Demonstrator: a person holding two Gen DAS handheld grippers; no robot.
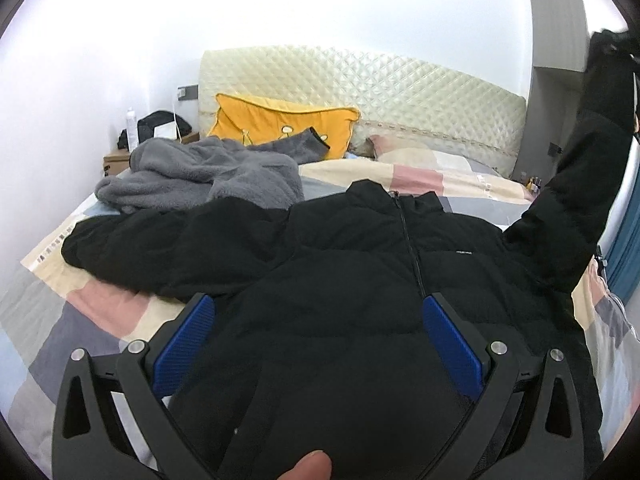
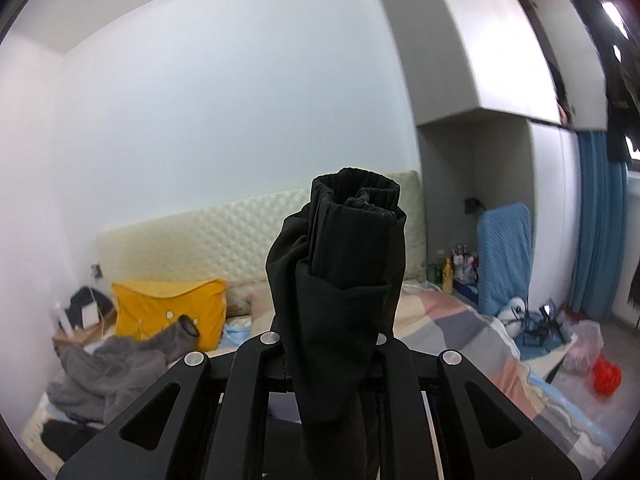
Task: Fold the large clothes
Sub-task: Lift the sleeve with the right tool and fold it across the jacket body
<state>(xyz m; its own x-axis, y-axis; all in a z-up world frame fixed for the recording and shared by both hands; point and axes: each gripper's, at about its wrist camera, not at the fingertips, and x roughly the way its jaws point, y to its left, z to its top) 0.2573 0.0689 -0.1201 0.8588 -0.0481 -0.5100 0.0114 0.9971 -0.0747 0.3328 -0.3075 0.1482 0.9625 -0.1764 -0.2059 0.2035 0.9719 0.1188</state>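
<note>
At the left of the frame a grey fleece [image 1: 200, 176] lay on the bed [image 1: 100, 312]. The black jacket [image 1: 360, 280] spread across the centre, the left gripper [image 1: 318, 308] above it, jaws apart. The right gripper [image 2: 328, 344] clamped its raised sleeve [image 2: 344, 260].

Black puffer jacket [image 1: 360, 264], zipped, front side up on the patchwork bed cover.
Quilted body spread flat, collar toward the headboard; one sleeve lies out sideways, the other sleeve [image 2: 340, 280] is raised upright, elastic cuff topmost.
</note>
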